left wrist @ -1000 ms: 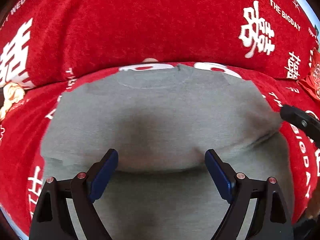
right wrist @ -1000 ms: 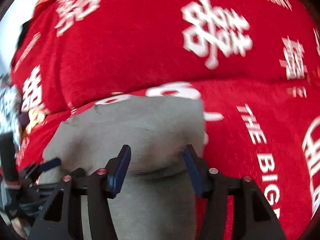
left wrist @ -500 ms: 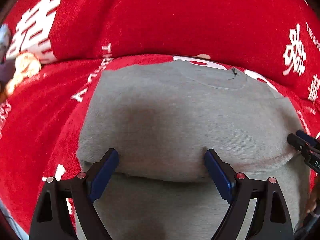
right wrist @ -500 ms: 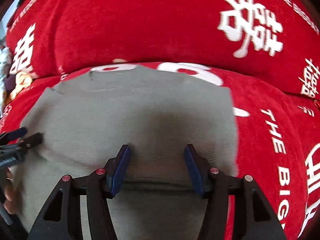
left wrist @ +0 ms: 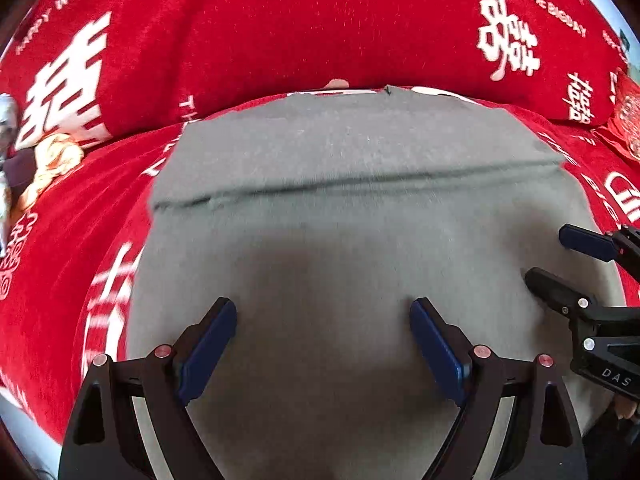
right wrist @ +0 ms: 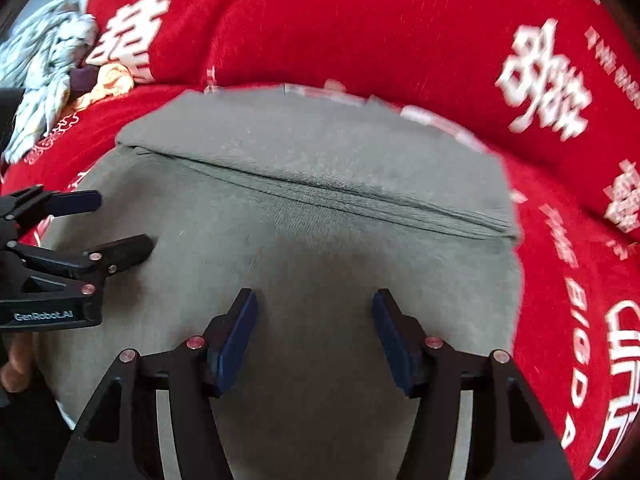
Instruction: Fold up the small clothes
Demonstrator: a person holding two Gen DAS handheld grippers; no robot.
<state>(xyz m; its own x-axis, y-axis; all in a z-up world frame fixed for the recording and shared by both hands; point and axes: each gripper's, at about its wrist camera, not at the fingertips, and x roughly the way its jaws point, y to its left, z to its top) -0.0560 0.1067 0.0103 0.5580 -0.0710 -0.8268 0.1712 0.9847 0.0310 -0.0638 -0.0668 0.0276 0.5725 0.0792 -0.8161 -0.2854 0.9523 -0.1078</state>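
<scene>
A grey garment [left wrist: 352, 216] lies flat on a red printed cover [left wrist: 280, 28], with one layer folded over so an edge runs across it [left wrist: 360, 178]. It also shows in the right wrist view [right wrist: 320, 208] with the same edge [right wrist: 320, 184]. My left gripper [left wrist: 323, 334] is open and empty above the near part of the cloth. My right gripper [right wrist: 314, 330] is open and empty beside it. Each gripper shows in the other's view: the right [left wrist: 560, 260], the left [right wrist: 116, 224].
The red cover [right wrist: 360, 28] with white lettering rises behind the garment like a cushion back. A pile of other clothes, white-grey and orange [right wrist: 52, 64], lies at the far left. A red item [left wrist: 628, 120] sits at the far right edge.
Both grippers have drawn back toward me and let go of the grey cloth. The raised fold has dropped flat, leaving a straight edge across the garment.
</scene>
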